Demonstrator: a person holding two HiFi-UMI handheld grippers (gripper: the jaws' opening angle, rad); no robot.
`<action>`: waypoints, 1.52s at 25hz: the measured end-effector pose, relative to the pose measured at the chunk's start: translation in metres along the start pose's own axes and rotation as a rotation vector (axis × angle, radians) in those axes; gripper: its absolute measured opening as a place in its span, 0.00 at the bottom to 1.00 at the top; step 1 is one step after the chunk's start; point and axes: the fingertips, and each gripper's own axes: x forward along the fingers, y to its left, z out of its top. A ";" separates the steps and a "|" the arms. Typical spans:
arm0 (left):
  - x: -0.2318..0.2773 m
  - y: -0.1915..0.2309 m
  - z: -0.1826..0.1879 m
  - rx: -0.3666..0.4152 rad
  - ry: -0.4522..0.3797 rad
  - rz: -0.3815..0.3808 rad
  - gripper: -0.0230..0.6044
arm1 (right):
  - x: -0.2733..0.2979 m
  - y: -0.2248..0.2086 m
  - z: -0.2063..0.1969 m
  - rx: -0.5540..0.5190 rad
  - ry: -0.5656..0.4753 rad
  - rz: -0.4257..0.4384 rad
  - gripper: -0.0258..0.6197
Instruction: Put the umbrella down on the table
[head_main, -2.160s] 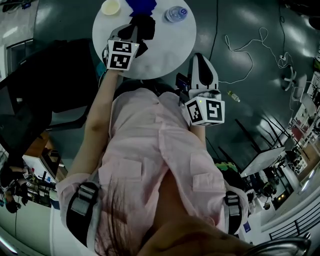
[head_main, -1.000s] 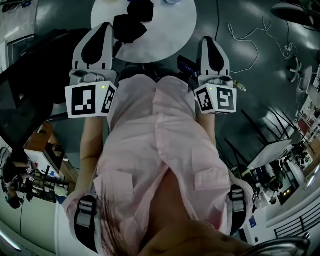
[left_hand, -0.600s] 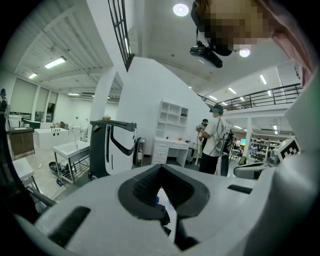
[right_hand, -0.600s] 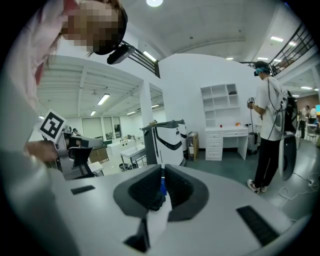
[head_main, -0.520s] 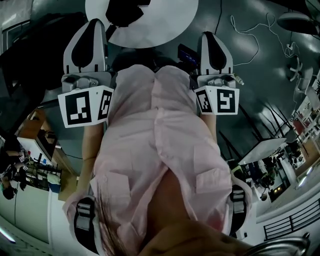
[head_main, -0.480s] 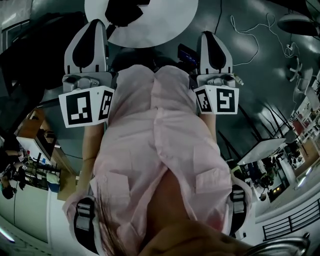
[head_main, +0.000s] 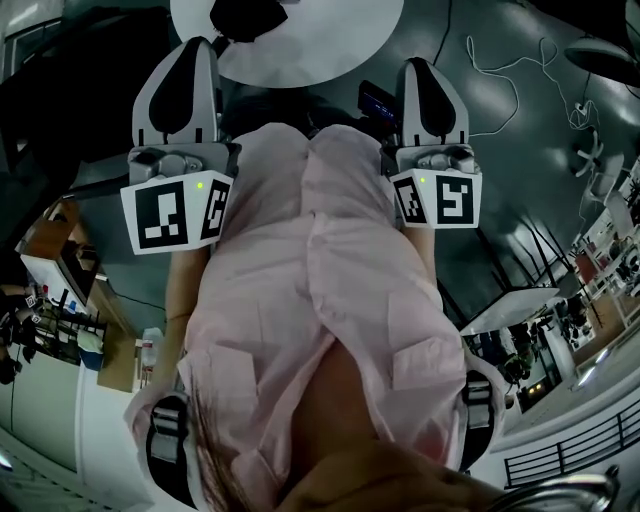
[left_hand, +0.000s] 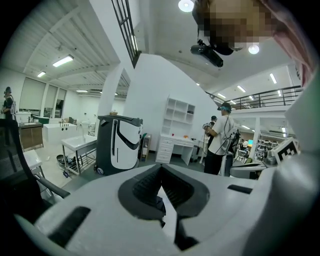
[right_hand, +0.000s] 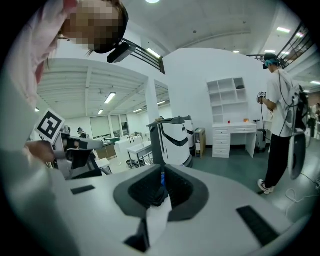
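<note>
At the far left of the head view a black chair (head_main: 50, 110) fills the floor, so there is little open room on that side. Next comes my left gripper (head_main: 197, 45), held up beside my chest with its marker cube towards me. Its tip lies over the near-left rim of the round white worktop (head_main: 320, 50). In the left gripper view, my left gripper (left_hand: 160, 171) has its jaws pressed together at the tips with nothing clamped between them.

The umbrella (head_main: 245, 15) lies folded and black on the near-left part of the worktop, just right of that tip and apart from it. The top edge of the picture cuts it off. The worktop's near rim curves between my two grippers, just beyond my shirt (head_main: 320, 260), and the surface right of the umbrella is bare.

My right gripper (head_main: 420, 65) points the same way, its tip just beside the worktop's right rim and well apart from the umbrella. In the right gripper view, my right gripper (right_hand: 161, 172) also has its jaws together at the tips, gripping nothing. Through the narrow slit below them I see only a dark and blue scrap that I cannot identify.

Right of that gripper the grey floor (head_main: 500, 160) lies open, crossed by a loose white cable (head_main: 508, 72). A person in a white shirt (right_hand: 280, 115) stands at the right of the right gripper view.
</note>
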 end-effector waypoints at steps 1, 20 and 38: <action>0.000 0.000 -0.001 0.000 -0.001 0.003 0.07 | 0.001 0.000 -0.001 -0.001 -0.001 0.003 0.10; 0.003 0.004 -0.004 -0.005 0.004 0.015 0.07 | 0.005 -0.003 -0.002 0.011 -0.012 -0.007 0.10; -0.002 0.009 -0.007 -0.022 -0.004 0.037 0.07 | 0.005 0.003 -0.002 -0.031 -0.005 0.012 0.10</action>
